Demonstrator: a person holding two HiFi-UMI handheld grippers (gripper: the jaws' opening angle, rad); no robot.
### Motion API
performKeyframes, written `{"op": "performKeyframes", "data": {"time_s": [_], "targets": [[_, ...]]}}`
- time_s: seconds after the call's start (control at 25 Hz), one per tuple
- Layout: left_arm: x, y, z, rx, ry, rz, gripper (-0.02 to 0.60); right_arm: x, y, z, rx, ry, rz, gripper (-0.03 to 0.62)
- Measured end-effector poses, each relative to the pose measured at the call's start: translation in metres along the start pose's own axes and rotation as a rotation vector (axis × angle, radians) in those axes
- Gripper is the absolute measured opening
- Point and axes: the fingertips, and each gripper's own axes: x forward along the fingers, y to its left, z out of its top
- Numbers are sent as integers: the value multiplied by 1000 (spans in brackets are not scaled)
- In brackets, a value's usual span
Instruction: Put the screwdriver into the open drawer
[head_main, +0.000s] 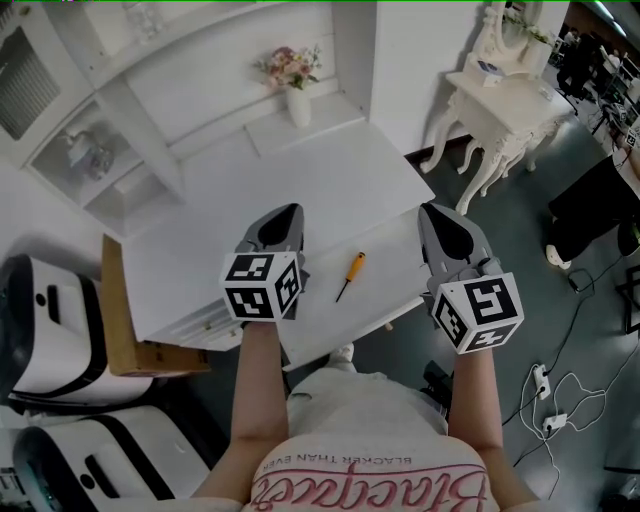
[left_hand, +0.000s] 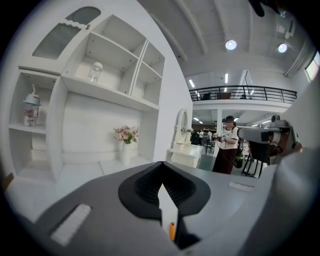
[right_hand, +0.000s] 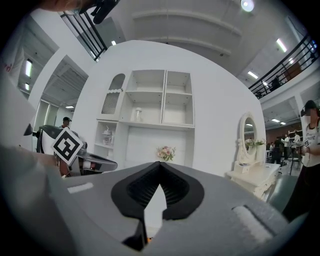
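Left claw (head_main: 288, 215), right claw (head_main: 432, 212) closed, level, flanking screwdriver (head_main: 349, 275) on desk (head_main: 330, 180).

The screwdriver (head_main: 349, 276) lies on the desk (head_main: 330, 170) between left claw (head_main: 281, 222) and right claw (head_main: 441, 224).

Smooth white top, matt grey plastic

We see the white painted surface (head_main: 330, 190) smooth with a soft sheen, the screwdriver (head_main: 349, 276) with a glossy orange plastic handle and dark metal shaft, and the left grey claw (left_hand: 161, 164) and right grey claw (right_hand: 160, 164) in matt plastic with black ribbed pads (left_hand: 145, 187).
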Motion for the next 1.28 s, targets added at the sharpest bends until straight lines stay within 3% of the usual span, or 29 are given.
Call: {"op": "performKeyframes", "data": {"time_s": [0.64,1.28], "targets": [[-66,-8,106,205,-366,62,18,-8,-6,47,-67,-131,-41,2],[-81,-19,137,296,-441,80,18,-9,-11,65,-91,-184,-41,2]]}}
